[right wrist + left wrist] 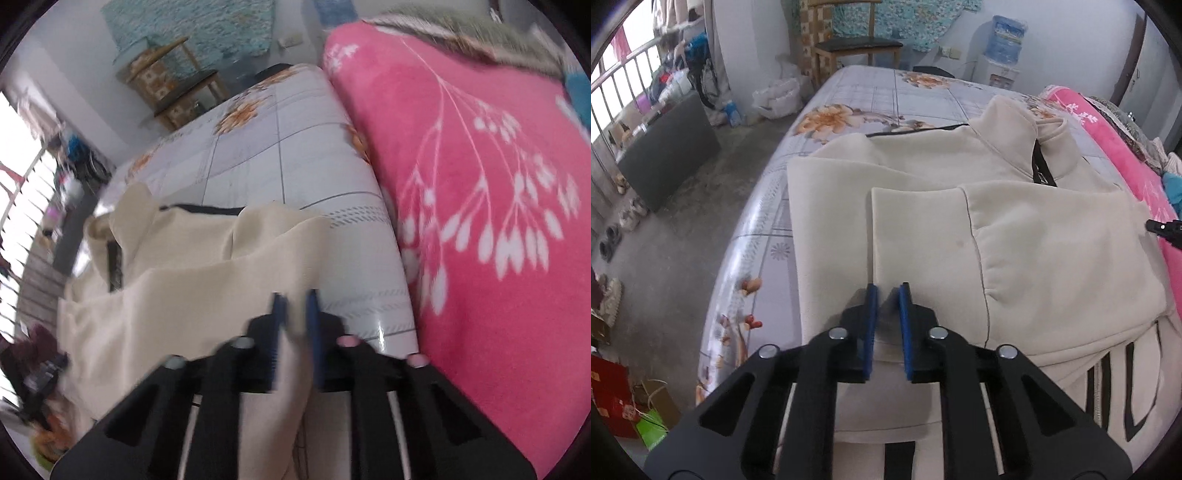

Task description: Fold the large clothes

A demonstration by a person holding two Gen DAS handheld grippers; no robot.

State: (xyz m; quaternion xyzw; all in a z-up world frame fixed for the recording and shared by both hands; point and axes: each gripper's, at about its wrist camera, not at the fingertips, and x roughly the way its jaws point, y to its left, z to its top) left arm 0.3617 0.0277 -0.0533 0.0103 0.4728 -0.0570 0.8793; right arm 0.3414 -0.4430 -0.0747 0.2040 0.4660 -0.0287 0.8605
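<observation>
**Two sleeves in, body fold still to come**

Two views, taken in turn. From the left wrist, the cream jacket [923, 192] lies flat on the floral bed sheet [871, 99], collar toward the far end; one sleeve [916, 236] is already laid across the chest. The left gripper [887, 291] hovers over that sleeve's cuff, its blue pads a narrow gap apart and holding nothing I can make out.

From the right wrist, the picture is blurred. The right gripper [295, 295] is at the jacket's [177, 295] edge beside the pink blanket [480, 221]; cloth runs between its pads, but whether they pinch it I cannot tell. The lengthwise fold appears not yet done.
</observation>
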